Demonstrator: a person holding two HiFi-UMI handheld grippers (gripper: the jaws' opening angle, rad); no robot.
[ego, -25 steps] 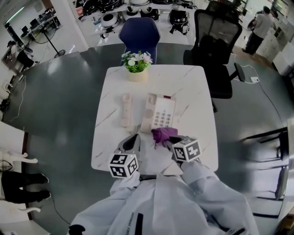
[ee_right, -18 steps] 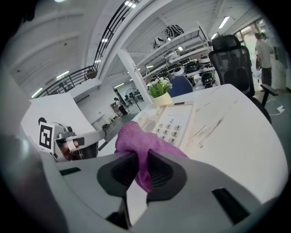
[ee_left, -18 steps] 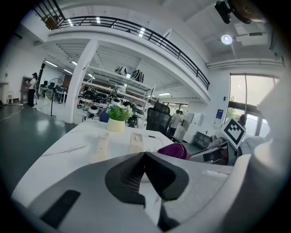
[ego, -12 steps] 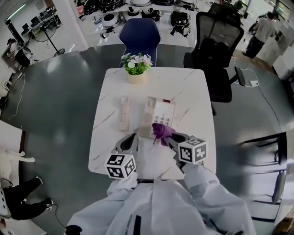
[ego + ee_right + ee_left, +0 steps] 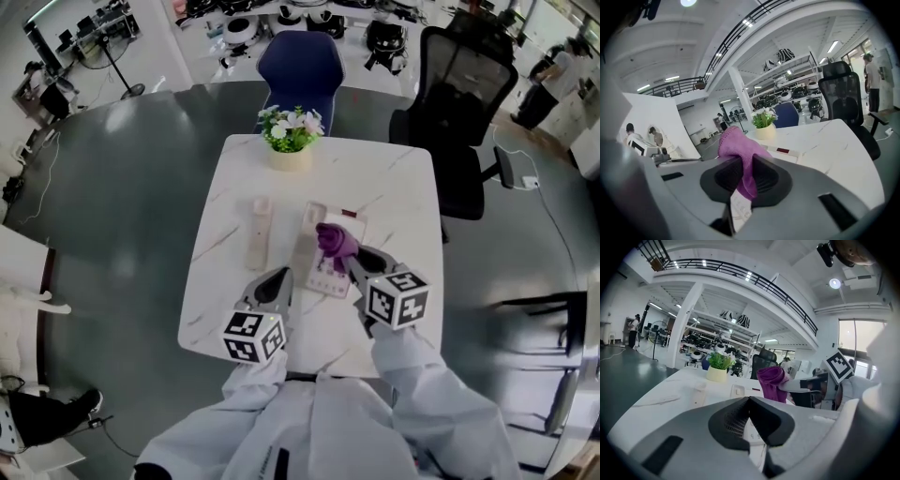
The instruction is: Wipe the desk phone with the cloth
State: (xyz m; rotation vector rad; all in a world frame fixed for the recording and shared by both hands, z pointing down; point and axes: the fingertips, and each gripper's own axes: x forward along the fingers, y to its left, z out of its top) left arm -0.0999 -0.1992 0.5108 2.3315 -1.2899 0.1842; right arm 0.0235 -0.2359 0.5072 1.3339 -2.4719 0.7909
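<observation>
Both arms, in white sleeves, reached forward side by side. The left gripper pointed ahead, its jaws drawn together at the tips with nothing between them. Just to its right and slightly further forward, the right gripper angled inward toward the left one. Its jaws were clamped on a bunched purple cloth that stuck out beyond their tips.
</observation>
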